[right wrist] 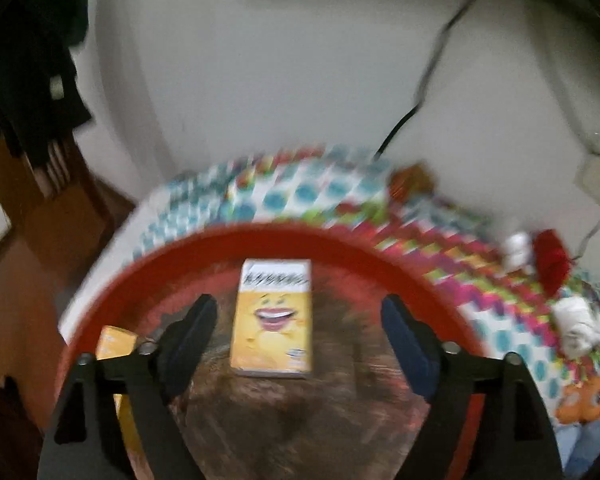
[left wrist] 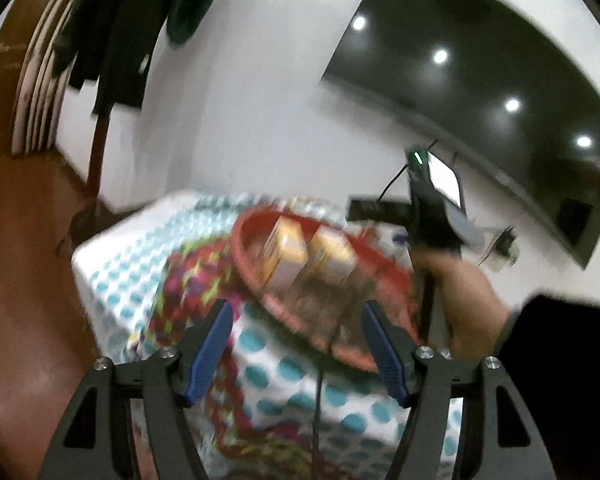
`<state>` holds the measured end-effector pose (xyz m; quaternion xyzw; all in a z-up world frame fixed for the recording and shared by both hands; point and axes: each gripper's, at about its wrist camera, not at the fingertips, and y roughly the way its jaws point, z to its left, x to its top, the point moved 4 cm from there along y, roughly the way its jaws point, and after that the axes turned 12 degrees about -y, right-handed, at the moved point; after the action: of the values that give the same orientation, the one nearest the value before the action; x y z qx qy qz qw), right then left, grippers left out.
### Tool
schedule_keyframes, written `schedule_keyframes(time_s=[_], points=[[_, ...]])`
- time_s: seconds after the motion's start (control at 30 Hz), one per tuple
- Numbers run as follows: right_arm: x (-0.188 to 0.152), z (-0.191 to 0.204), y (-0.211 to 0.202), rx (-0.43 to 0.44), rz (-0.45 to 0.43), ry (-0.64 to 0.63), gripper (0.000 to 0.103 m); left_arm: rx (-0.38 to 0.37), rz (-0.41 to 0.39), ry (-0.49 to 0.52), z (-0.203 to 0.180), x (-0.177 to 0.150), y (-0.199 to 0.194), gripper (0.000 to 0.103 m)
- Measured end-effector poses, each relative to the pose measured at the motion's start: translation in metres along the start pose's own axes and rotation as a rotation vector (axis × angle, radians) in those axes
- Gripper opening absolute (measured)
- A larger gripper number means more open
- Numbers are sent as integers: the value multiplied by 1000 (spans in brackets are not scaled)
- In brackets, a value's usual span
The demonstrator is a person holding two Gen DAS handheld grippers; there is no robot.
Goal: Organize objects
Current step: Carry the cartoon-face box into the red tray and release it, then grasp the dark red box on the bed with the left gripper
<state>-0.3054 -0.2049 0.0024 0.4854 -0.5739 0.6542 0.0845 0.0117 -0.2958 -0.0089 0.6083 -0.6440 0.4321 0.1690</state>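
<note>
On the cloth-covered table (right wrist: 332, 192) a red tray (right wrist: 340, 240) holds two yellow boxes, one (right wrist: 274, 316) between the wide-open, empty jaws of the right gripper (right wrist: 298, 320), the other (right wrist: 114, 342) at the tray's left rim, while the left gripper (left wrist: 296, 320), also open and empty, hovers near the tray's edge.

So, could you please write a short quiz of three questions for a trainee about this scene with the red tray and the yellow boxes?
1. True or false: the right gripper is shut on the yellow cardboard box with a laughing face.
2. Multiple choice: where do the two yellow boxes lie? A) on the wooden floor B) in the round red tray with a brown picture C) on the dark television
3. Fill in: the tray rests on a cloth with ____ dots.

Key: 1 false, its jaws stand open with nothing between them; 2 B; 3 teal.
</note>
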Motion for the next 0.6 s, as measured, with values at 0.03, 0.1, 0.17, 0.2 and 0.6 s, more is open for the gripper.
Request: schedule_keyframes(time_s=[0.03, 0.1, 0.17, 0.2, 0.6], points=[[-7, -18, -21, -39, -35, 14, 97, -31, -56, 30, -9, 2, -11, 68], [-24, -49, -54, -104, -88, 21, 100, -86, -118, 79, -21, 2, -25, 71], [-52, -88, -87, -197, -115, 21, 102, -149, -144, 147, -38, -6, -33, 79], [-67, -108, -101, -243, -119, 26, 102, -172, -129, 172, -44, -12, -32, 80], [-244, -309, -159, -521, -68, 370, 103, -219, 239, 409, -101, -118, 18, 80]])
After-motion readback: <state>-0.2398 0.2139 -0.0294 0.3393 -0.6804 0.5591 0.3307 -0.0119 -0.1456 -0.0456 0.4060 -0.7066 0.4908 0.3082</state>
